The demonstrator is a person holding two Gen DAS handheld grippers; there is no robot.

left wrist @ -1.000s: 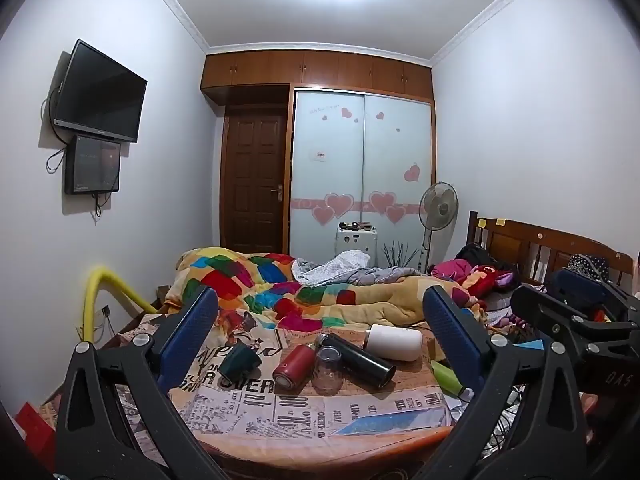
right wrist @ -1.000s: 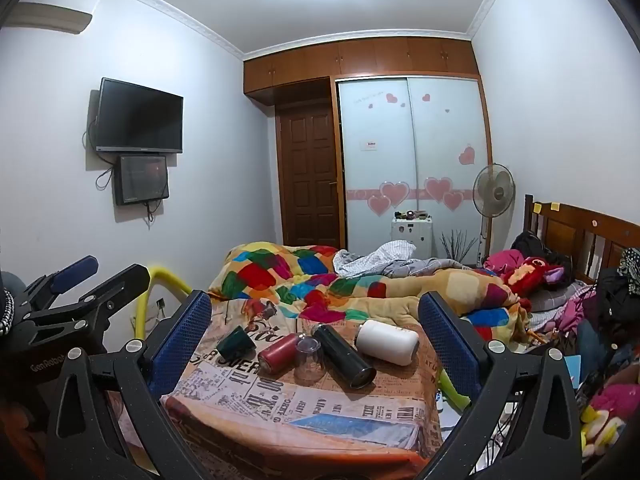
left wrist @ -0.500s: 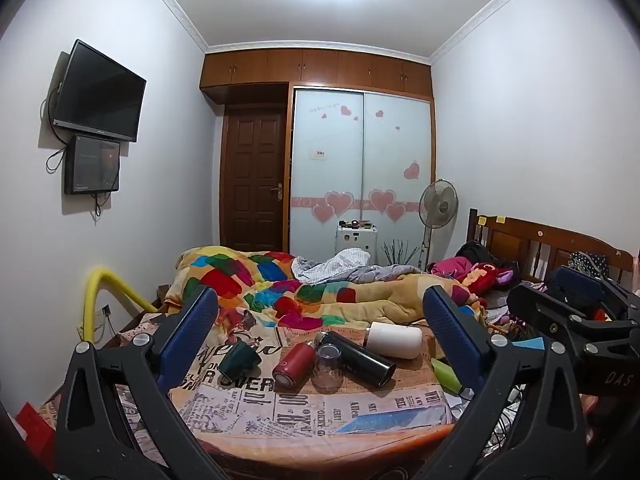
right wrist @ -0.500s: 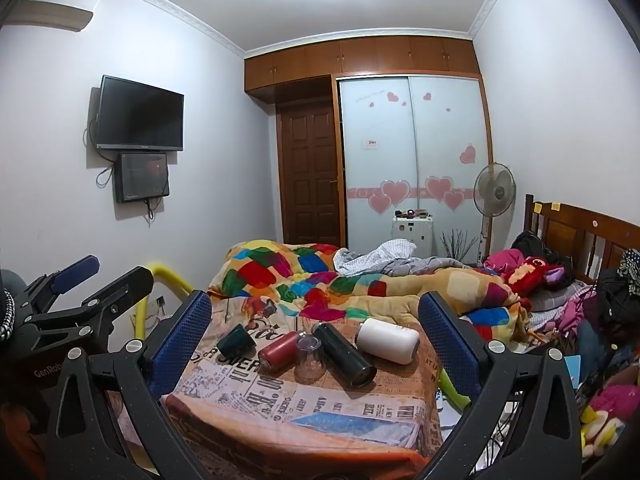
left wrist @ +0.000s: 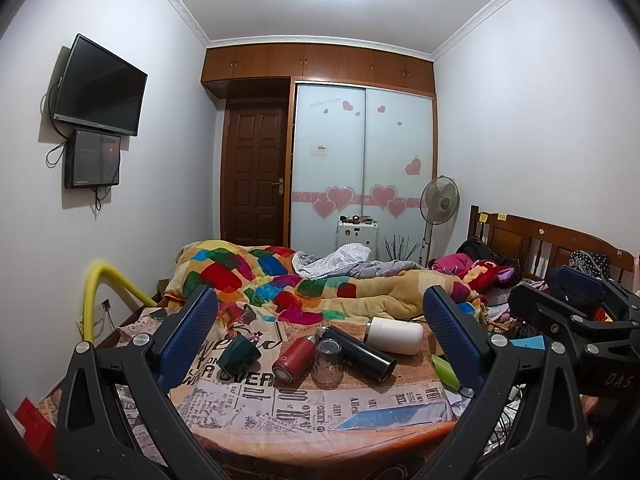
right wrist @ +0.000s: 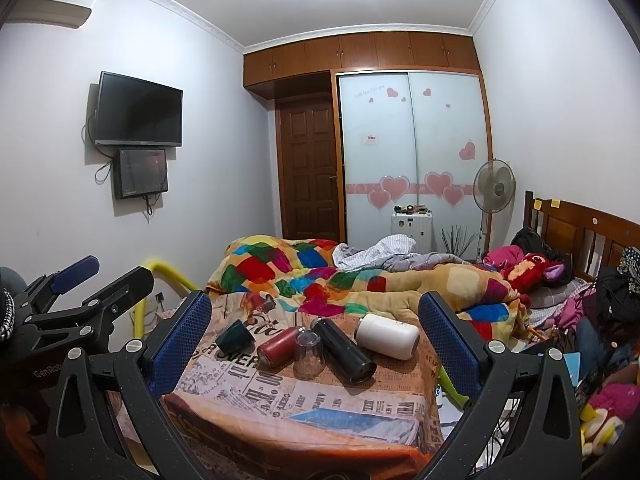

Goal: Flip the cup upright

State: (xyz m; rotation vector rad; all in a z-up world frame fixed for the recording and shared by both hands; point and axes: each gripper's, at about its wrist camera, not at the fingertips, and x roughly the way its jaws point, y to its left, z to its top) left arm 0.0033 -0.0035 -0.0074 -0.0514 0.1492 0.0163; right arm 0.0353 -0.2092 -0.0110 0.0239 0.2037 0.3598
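Observation:
Several cups lie on a newspaper-print cloth [left wrist: 280,400] over a small table. A dark green cup [left wrist: 239,355] lies on its side at the left, then a red bottle [left wrist: 293,359], a clear glass [left wrist: 328,364] standing mouth down, a black flask [left wrist: 356,354] and a white cup [left wrist: 394,335], all on their sides. The same row shows in the right wrist view: green cup [right wrist: 235,338], red bottle [right wrist: 278,346], glass [right wrist: 309,354], black flask [right wrist: 344,350], white cup [right wrist: 387,336]. My left gripper [left wrist: 320,340] and right gripper [right wrist: 314,336] are open, empty, short of the table.
A bed with a colourful quilt [left wrist: 280,276] lies behind the table. A yellow pipe [left wrist: 100,292] curves at the left. Clothes and toys [right wrist: 600,308] pile at the right by the headboard. A green object [left wrist: 445,368] sits off the table's right edge.
Both views have shifted very slightly; the cups have not moved. Both grippers stay open.

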